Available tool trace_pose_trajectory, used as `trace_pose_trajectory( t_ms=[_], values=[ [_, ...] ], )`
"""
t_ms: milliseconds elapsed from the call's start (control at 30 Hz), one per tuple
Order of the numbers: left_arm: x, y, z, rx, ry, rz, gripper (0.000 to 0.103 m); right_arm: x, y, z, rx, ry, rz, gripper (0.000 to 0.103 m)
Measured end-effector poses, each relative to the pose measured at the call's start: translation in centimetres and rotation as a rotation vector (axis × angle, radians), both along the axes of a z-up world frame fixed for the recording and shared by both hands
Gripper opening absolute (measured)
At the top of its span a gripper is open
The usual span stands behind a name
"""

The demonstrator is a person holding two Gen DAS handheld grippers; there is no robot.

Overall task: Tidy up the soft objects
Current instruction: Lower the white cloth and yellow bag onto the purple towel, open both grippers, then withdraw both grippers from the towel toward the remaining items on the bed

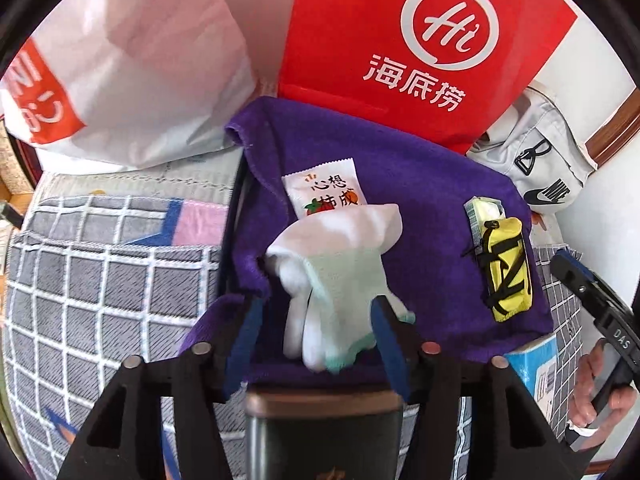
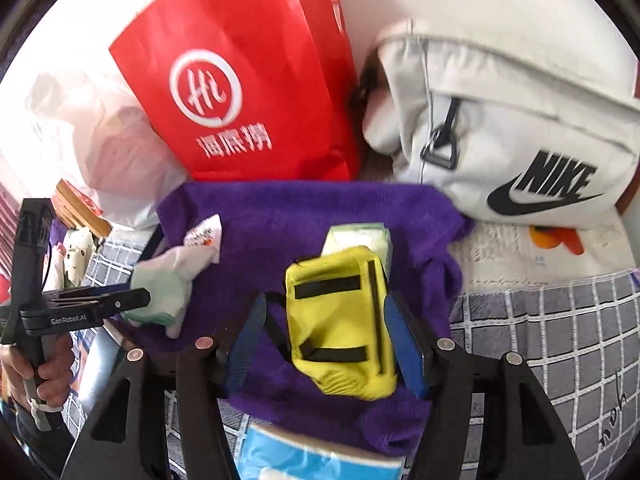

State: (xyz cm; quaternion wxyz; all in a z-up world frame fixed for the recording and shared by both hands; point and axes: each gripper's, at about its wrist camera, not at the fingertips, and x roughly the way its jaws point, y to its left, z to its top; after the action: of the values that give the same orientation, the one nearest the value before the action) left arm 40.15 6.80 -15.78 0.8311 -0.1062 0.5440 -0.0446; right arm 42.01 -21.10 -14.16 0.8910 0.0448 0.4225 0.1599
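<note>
A purple towel (image 1: 360, 168) (image 2: 304, 208) is spread on the bed. A white and pale-green sock bundle (image 1: 336, 280) (image 2: 164, 284) lies on it between the open fingers of my left gripper (image 1: 320, 332), which also shows in the right wrist view (image 2: 132, 300). A small yellow pouch with black straps (image 1: 508, 268) (image 2: 340, 320) lies on the towel between the open fingers of my right gripper (image 2: 328, 340). A white snack packet (image 1: 324, 188) (image 2: 206, 236) lies behind the socks. A pale tissue pack (image 1: 484, 208) (image 2: 360, 236) sits behind the pouch.
A red paper bag (image 1: 420, 48) (image 2: 248, 80), a white plastic bag (image 1: 140, 72) and a white Nike bag (image 1: 544, 168) (image 2: 520, 140) stand behind the towel. A grey checked blanket (image 1: 100, 280) (image 2: 560, 340) covers the bed. A blue pack (image 2: 312, 456) lies under the towel's near edge.
</note>
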Motion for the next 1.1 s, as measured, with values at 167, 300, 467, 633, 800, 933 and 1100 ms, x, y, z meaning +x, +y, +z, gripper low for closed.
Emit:
trace_pose_trajectory(
  t_ms=[167,300,467,633,800,933,1100],
  values=[
    [-2.5,0.3,2.1,0.020,-0.043,0.000,0.056,-2.7,0.3,1.3,-0.053,-0.031,-0.010,0.061],
    [-5.1,1.0,3.8,0.001,-0.082,0.013,0.056,-5.6,0.6,2.2,-0.051,-0.056,-0.007,0.061],
    [-8.8,1.6,5.4,-0.048,-0.128,0.031,0.056,-9.4,1.1,2.7,0.014,-0.051,0.015,0.061],
    [-12.4,1.7,5.6,-0.089,-0.138,0.027,0.055,-13.4,2.7,2.2,0.026,-0.001,0.065,0.061],
    [-15.7,2.2,5.4,-0.068,-0.136,0.025,0.055,-17.7,4.2,1.1,0.040,0.025,0.124,0.062],
    [-18.2,2.5,5.3,-0.084,-0.142,0.021,0.055,-20.6,5.6,0.3,0.040,0.039,0.161,0.067],
    [-21.1,2.4,4.5,-0.075,-0.144,0.015,0.055,-23.1,7.3,-1.0,0.021,0.050,0.212,0.073]
  ],
)
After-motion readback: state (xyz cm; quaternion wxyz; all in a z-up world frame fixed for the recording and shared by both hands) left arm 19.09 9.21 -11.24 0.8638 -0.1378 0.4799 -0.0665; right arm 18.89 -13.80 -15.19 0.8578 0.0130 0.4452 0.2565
